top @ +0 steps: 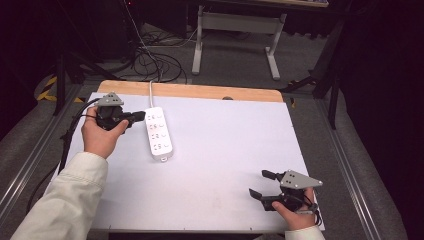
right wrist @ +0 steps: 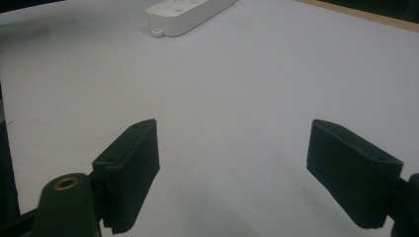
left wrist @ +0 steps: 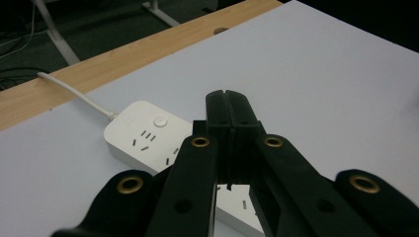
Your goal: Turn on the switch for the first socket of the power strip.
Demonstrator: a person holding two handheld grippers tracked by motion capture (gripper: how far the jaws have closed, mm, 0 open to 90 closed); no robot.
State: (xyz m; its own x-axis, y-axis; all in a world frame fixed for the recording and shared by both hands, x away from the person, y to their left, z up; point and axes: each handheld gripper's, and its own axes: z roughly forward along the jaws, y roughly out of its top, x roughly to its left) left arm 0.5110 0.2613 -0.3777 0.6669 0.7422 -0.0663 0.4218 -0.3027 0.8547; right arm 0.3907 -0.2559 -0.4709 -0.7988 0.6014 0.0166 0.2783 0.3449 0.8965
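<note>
We are looking at a white power strip point(top: 158, 133), a long smooth plastic block with rounded corners, lying flat on the left half of the surface point(top: 220, 165) with its length running away from us. Its top is showing rows of dark socket slots and, in the left gripper view, a round button point(left wrist: 160, 121) near the far end. A small mounting tab is sticking out of the near end in the right gripper view. A white cable point(top: 150, 93) is leaving the far end and crossing a strip of pale wood point(top: 200, 92) that is edging the back of the matte white surface.

Just to the left of the strip's far end, the left gripper point(top: 139, 116) is hovering in the person's left hand point(top: 101, 137), pointing across toward the strip. Its black fingers point(left wrist: 217, 111) are pressing flat together with nothing between them, and from the left gripper view they are hanging over the strip's middle; we cannot tell whether they are touching it.

Well apart, near the front right corner, the right gripper point(top: 260, 183) is resting low in the right hand point(top: 295, 214), a grey three-cornered plate on top. Its blocky black fingers point(right wrist: 131, 168) are standing wide apart over bare surface, holding nothing.
</note>
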